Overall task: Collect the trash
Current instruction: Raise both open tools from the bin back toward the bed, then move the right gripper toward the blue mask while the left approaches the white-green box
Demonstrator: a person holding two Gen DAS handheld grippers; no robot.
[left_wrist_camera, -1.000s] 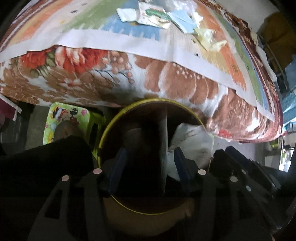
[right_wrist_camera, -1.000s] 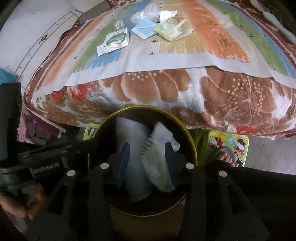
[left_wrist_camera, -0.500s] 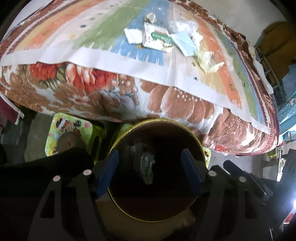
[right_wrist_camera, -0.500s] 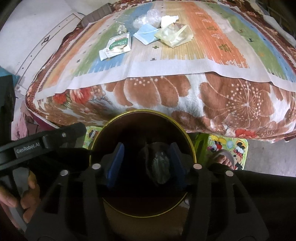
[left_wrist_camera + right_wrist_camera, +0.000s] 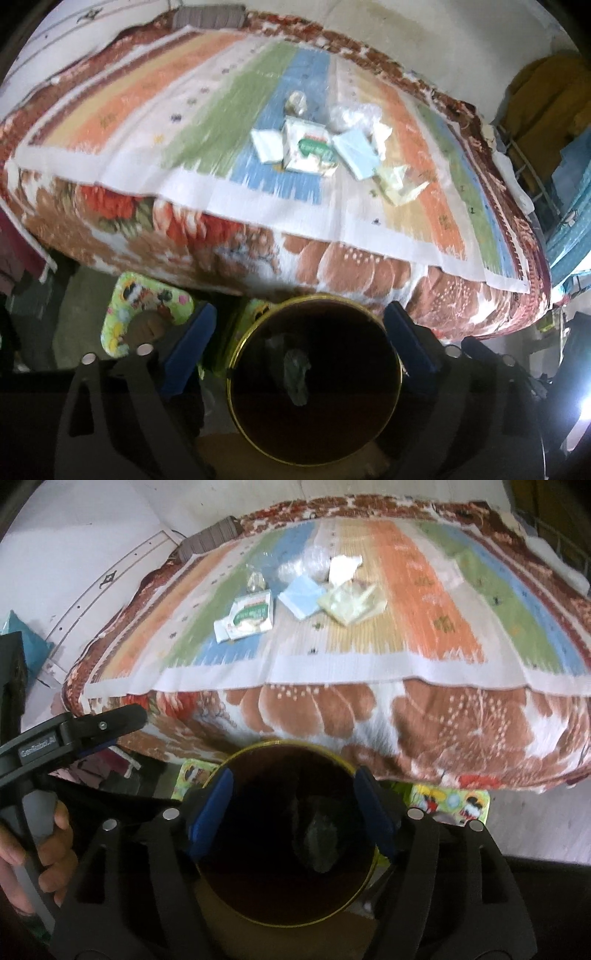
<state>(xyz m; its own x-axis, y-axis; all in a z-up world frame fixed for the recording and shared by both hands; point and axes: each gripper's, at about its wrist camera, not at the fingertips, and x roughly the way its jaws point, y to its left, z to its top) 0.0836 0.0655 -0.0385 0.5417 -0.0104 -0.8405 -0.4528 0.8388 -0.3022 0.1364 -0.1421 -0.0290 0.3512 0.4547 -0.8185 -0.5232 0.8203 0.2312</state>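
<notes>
Both grippers are hanging over the bin mouth with jaws spread wide and nothing between them: left gripper (image 5: 295, 343), right gripper (image 5: 291, 812). The bin (image 5: 236, 369) is sitting on the floor right against the edge of the bed (image 5: 332, 273), dark inside, with a crumpled wad (image 5: 296, 373) lying at the bottom; the right view is showing the same bin (image 5: 364, 882) and wad (image 5: 321, 843). So at least one piece is looking binned, though the inside is too dark to count more. Most of the job is remaining: on the striped mat (image 5: 424, 602) a cluster is waiting well apart from the bin — green-label packet (image 5: 253, 614), small white wrapper (image 5: 221, 631) touching it, blue packet (image 5: 301, 598), yellowish plastic bag (image 5: 351, 603), white paper scrap (image 5: 343, 566), clear crumpled plastic (image 5: 303, 566). I'm estimating early stage, several pickups left.
</notes>
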